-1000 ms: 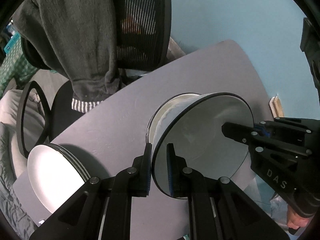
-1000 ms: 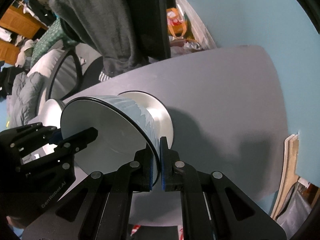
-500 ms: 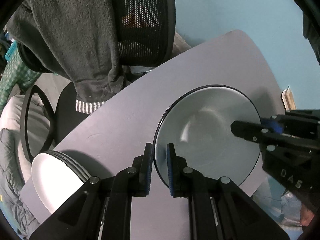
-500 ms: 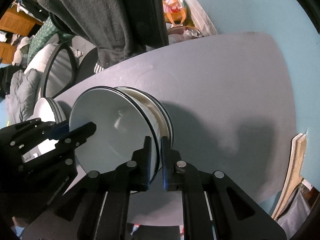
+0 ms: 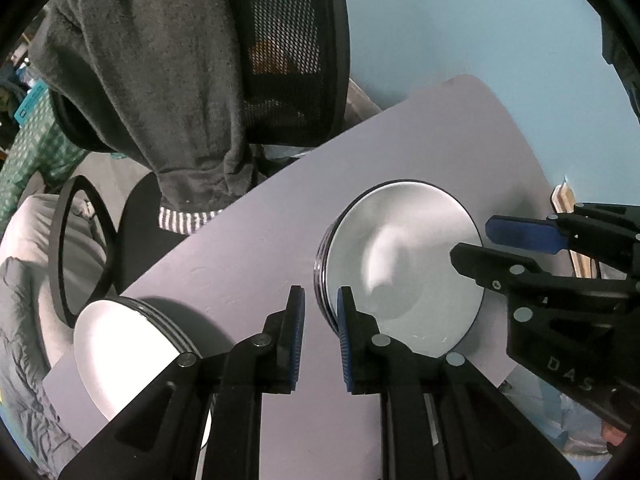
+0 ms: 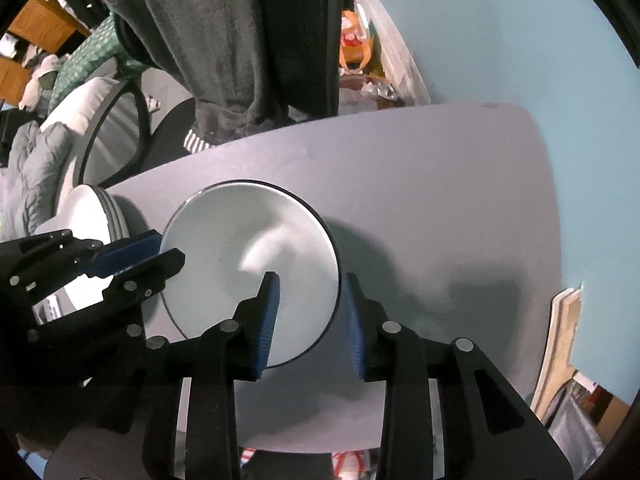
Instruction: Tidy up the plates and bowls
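A stack of nested white bowls [image 5: 400, 264] with dark rims stands on the grey table [image 5: 248, 248]. My left gripper [image 5: 321, 320] straddles the top bowl's near-left rim; its jaws are opening, with a gap showing beside the rim. My right gripper [image 6: 312, 300] straddles the opposite rim of the bowls [image 6: 248, 264]. Its jaws are opening wider and the pads stand off the rim. Each gripper shows in the other's view: the right gripper [image 5: 476, 238] and the left gripper [image 6: 170, 246]. A stack of white plates [image 5: 128, 344] sits at the table's left end.
A black mesh office chair [image 5: 288, 40] draped with a grey garment [image 5: 160, 80] stands against the table's far edge. A light blue wall [image 6: 520, 40] lies beyond the table [image 6: 440, 184], and wooden boards [image 6: 560, 340] lean at its right. The plates [image 6: 92, 208] lie close to the left gripper.
The bowl, held tilted above the stack a second ago, has come down level and nested onto it. Both grippers' jaws have parted from its rim, the right one more.
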The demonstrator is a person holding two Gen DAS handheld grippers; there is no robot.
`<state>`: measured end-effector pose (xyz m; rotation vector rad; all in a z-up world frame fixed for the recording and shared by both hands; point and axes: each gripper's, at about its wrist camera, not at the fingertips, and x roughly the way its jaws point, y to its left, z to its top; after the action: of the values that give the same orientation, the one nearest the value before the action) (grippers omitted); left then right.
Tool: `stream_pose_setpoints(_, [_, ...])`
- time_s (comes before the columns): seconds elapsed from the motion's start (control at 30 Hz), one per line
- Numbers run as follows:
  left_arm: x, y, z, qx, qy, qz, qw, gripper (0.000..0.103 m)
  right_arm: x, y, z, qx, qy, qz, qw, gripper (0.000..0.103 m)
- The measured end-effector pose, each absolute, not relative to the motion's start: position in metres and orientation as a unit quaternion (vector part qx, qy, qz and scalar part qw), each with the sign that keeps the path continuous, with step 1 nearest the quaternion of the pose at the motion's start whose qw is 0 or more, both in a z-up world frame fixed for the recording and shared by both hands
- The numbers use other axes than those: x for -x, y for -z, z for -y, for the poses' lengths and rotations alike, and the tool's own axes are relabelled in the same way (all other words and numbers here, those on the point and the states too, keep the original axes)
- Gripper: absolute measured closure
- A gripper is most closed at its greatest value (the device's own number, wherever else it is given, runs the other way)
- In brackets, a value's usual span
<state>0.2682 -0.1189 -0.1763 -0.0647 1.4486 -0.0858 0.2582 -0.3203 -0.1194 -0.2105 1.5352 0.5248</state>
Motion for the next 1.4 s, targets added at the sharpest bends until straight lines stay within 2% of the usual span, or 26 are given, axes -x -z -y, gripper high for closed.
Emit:
stream_pose_setpoints(0.13, [-0.263, 0.166, 0.113, 0.034, 0.037, -0.654, 0.755, 0.077, -0.256, 0.109, 0.321, 0.1, -0.233, -0.675, 0.693, 0.069])
stream_pose_setpoints(0.27, [-0.254, 0.152, 0.107, 0.039, 0.034, -0.64, 0.767, 0.074, -0.252, 0.099, 0.322, 0.104, -0.234, -0.665, 0.701, 0.063])
stream_pose_setpoints(0.3, [-0.252, 0.149, 0.107, 0.039, 0.035, -0.638, 0.768, 0.073, -0.251, 0.096, 0.322, 0.104, -0.235, -0.663, 0.703, 0.059])
stream_pose_setpoints(0.37, [-0.248, 0.144, 0.105, 0.041, 0.037, -0.634, 0.771, 0.061, -0.249, 0.091, 0.323, 0.103, -0.238, -0.658, 0.707, 0.05])
stream_pose_setpoints(0.6, [-0.227, 0.128, 0.096, 0.066, 0.034, -0.626, 0.777, 0.056, -0.239, 0.077, 0.328, 0.104, -0.243, -0.652, 0.711, 0.048])
stream_pose_setpoints(0.77, [-0.21, 0.123, 0.089, 0.078, 0.022, -0.622, 0.779, 0.045, -0.229, 0.07, 0.333, 0.104, -0.244, -0.651, 0.711, 0.047])
stream_pose_setpoints(1.13, [-0.173, 0.103, 0.088, 0.083, 0.027, -0.594, 0.8, 0.041, -0.205, 0.058, 0.352, 0.101, -0.233, -0.642, 0.724, 0.046])
stream_pose_setpoints(1.4, [-0.158, 0.085, 0.1, 0.027, 0.05, -0.537, 0.842, 0.041, -0.193, 0.056, 0.362, 0.101, -0.237, -0.623, 0.739, 0.046])
